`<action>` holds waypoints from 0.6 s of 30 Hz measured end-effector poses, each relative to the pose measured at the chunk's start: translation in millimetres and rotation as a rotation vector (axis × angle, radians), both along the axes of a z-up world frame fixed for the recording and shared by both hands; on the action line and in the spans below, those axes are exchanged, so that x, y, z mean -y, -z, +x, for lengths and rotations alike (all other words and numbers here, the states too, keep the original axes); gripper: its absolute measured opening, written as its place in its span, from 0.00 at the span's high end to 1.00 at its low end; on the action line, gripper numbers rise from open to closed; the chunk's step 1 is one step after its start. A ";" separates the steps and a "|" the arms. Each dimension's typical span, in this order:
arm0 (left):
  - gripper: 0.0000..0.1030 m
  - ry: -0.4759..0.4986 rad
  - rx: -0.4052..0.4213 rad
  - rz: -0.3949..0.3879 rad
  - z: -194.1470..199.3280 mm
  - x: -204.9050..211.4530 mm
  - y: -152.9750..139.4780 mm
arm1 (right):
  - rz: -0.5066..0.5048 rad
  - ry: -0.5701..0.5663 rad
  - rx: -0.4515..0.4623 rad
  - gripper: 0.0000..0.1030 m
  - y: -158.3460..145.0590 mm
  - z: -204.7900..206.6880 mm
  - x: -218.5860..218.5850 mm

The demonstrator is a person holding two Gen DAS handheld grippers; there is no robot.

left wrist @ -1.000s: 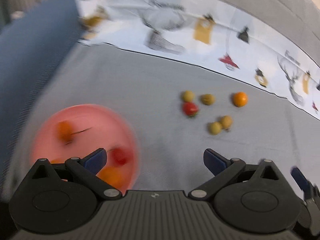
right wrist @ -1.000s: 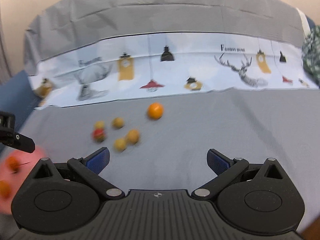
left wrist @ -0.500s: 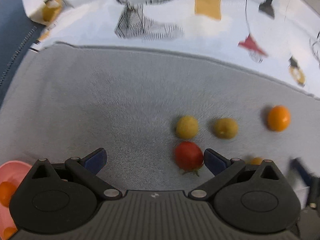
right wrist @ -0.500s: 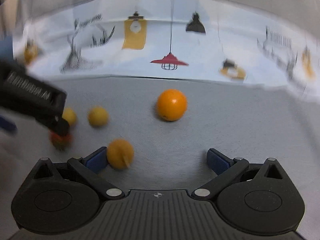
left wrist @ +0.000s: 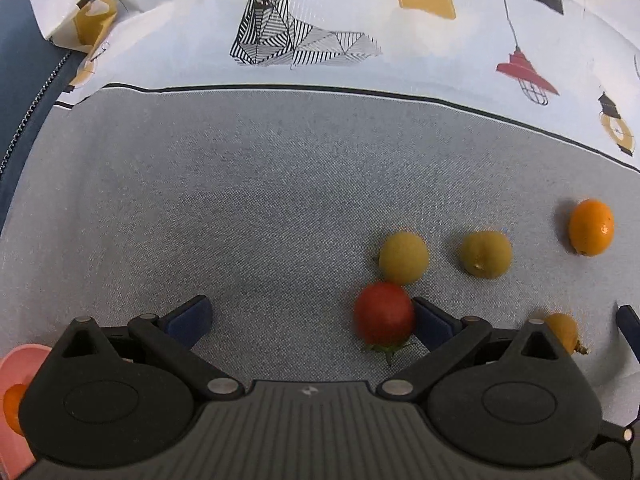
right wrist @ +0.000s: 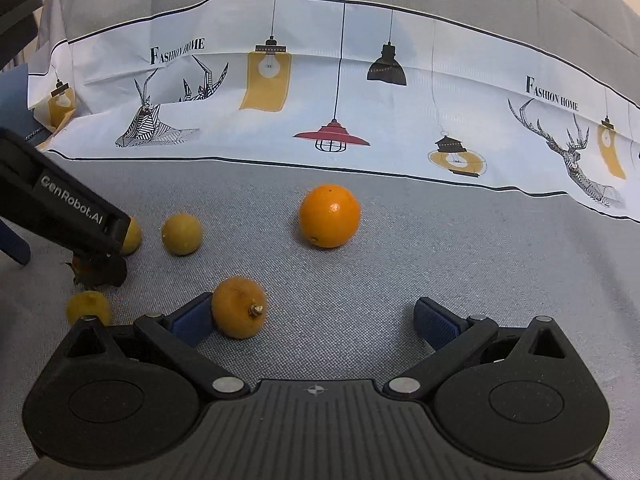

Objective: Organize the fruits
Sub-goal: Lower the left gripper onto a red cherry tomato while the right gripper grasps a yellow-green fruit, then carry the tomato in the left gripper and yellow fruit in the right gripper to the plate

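Observation:
My left gripper point(left wrist: 310, 318) is open low over the grey cloth; a red tomato point(left wrist: 384, 314) lies just inside its right finger. Two yellow-green fruits point(left wrist: 404, 258) point(left wrist: 485, 254) sit beyond it, with an orange point(left wrist: 591, 227) further right. A pink bowl point(left wrist: 16, 364) with orange fruit shows at the lower left edge. My right gripper point(right wrist: 314, 318) is open, with a small orange fruit point(right wrist: 239, 313) against its left finger. In the right wrist view the big orange point(right wrist: 329, 216) lies ahead, and the left gripper's body point(right wrist: 60, 210) hides the tomato.
A white printed cloth point(right wrist: 340, 92) with lamps and deer rises behind the grey surface. A dark blue fabric point(left wrist: 24, 92) borders the left side. Another small yellow fruit point(right wrist: 88, 307) lies left of my right gripper. Bare grey cloth point(right wrist: 480, 248) extends to the right.
Both grippers have moved forward and down to the fruit cluster. The left one swung away from the pink bowl and has settled by the tomato; the right one closed in on the small orange fruit.

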State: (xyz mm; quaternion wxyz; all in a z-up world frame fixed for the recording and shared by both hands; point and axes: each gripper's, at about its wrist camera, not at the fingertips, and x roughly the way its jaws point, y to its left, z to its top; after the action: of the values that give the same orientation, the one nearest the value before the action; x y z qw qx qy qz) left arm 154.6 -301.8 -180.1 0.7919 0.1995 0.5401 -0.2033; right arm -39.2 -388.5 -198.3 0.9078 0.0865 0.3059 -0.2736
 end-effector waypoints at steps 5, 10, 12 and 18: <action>0.68 0.001 0.030 -0.004 -9.3 -1.3 -15.8 | 0.006 -0.006 0.017 0.72 -10.7 -5.2 -11.1; 0.69 0.003 0.030 -0.084 -22.2 -14.6 -38.2 | 0.043 0.025 0.062 0.73 -15.7 -12.4 -8.6; 0.69 0.015 0.035 -0.102 -28.6 -19.8 -50.4 | 0.022 0.052 0.078 0.73 -22.3 -18.2 -6.8; 0.69 0.076 0.101 -0.146 -60.5 -52.2 -96.5 | -0.004 0.106 0.124 0.73 -59.7 -54.6 -14.5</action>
State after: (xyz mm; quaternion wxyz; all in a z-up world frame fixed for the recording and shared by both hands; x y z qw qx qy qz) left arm 94.1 -249.6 -83.5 0.8222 0.1717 0.4754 -0.2616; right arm -93.8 -374.0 -138.6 0.9094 0.1178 0.2433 -0.3161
